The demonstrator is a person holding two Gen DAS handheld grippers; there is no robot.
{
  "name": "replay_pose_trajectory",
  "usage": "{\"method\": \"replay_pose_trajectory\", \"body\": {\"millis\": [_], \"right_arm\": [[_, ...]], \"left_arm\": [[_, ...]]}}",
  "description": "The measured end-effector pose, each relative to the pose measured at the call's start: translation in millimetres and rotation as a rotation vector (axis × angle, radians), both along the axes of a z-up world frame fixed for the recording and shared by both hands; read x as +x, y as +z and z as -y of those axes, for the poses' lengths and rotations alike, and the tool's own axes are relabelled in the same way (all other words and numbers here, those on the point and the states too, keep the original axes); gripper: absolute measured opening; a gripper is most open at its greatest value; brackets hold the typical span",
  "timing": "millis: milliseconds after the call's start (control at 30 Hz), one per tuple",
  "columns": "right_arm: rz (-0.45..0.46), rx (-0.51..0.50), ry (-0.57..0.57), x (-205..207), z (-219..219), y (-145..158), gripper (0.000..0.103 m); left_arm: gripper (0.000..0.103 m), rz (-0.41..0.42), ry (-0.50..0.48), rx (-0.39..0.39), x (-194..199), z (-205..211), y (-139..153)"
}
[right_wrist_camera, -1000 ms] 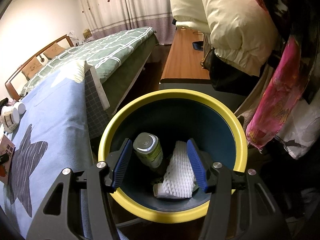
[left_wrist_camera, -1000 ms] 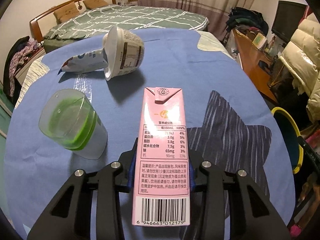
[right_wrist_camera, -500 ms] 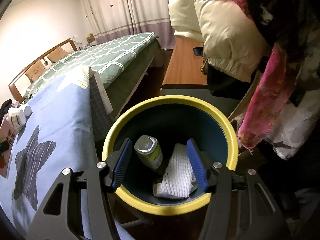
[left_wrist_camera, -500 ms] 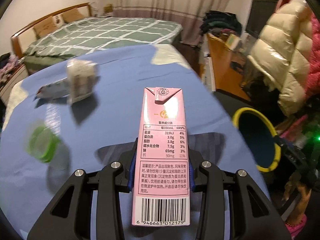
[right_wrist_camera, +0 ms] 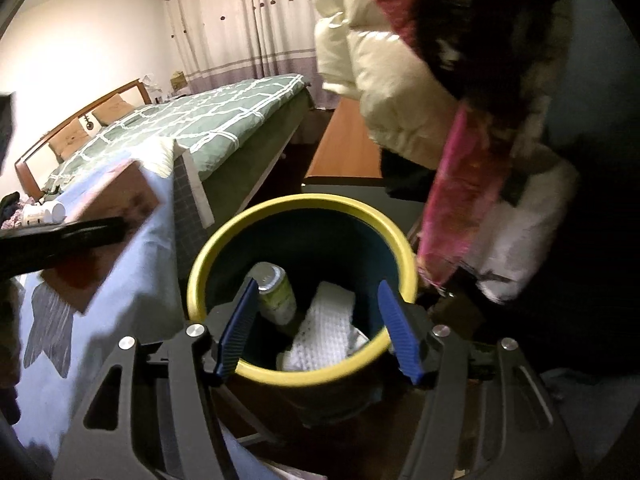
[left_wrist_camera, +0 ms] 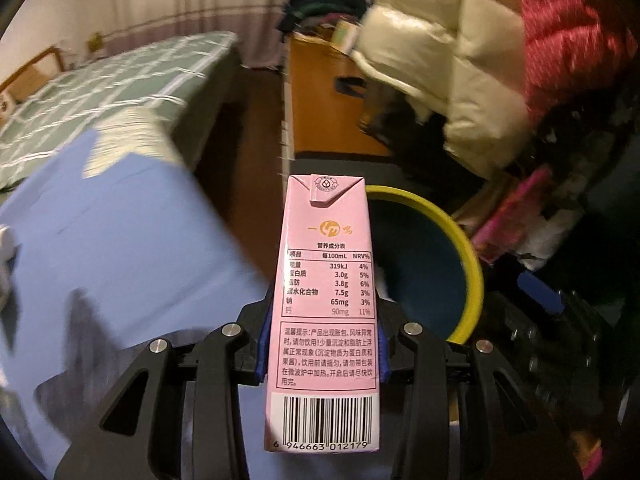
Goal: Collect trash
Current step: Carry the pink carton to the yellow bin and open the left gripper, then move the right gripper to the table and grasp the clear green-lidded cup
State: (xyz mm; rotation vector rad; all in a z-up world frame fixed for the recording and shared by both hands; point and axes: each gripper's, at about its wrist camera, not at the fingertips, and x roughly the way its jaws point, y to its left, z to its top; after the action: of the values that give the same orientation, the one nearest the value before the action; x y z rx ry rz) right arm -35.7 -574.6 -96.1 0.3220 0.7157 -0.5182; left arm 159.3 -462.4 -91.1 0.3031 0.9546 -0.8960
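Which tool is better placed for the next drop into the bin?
Left. The left tool is clamped on the pink carton near the yellow-rimmed bin. The right tool is above the bin, open and empty.

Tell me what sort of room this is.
Most likely a lived-in bedroom: a bed with a green checked cover and wooden headboard, long curtains behind it, and puffy coats piled beside a wooden desk.
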Motion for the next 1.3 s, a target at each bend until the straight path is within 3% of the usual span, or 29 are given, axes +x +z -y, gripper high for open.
{"method": "replay_pose_trajectory", "body": {"millis": [267, 567, 633, 667, 700, 767, 933, 1133, 1300], "right_arm": [[-0.018, 0.011, -0.029, -15.4, 12.3, -5.6, 0.063], [-0.032, 0.012, -0.028, -19.7, 13.3, -8.7, 0.065], [-0.033, 0.011, -0.026, -17.6, 12.8, -9.4, 0.065], [-0.033, 0.011, -0.027, -17.5, 12.3, -8.5, 0.065], [-0.032, 0.012, -0.027, -16.7, 11.7, -7.6, 0.065], [-0.029, 0.007, -0.018, -14.4, 8.4, -6.0, 0.065], [-0.011, 0.01, 0.036, -1.4, -6.4, -1.1, 0.066], [0.011, 0.019, 0.156, 30.1, -40.4, 8.3, 0.067], [0.017, 0.011, 0.279, 66.3, -87.7, 17.6, 0.067]], "left_arm": [[0.038, -0.028, -0.066, 0.079, 3.1, 73.8, -30.3], [0.04, -0.055, -0.074, 0.106, 5.6, 106.8, -57.4], [0.05, -0.046, -0.067, 0.097, 5.7, 102.3, -54.5], [0.069, -0.025, -0.054, 0.076, 4.4, 95.4, -47.1], [0.077, -0.004, -0.04, 0.059, 4.0, 88.1, -40.2], [0.077, 0.06, -0.017, 0.025, -1.2, 69.6, -21.9], [0.089, 0.141, 0.075, -0.086, -7.9, -6.8, 24.7], [0.093, 0.223, 0.324, -0.15, -10.0, -145.1, 50.3], [0.094, 0.276, 0.62, -0.154, -12.4, -280.7, 54.0]]}}
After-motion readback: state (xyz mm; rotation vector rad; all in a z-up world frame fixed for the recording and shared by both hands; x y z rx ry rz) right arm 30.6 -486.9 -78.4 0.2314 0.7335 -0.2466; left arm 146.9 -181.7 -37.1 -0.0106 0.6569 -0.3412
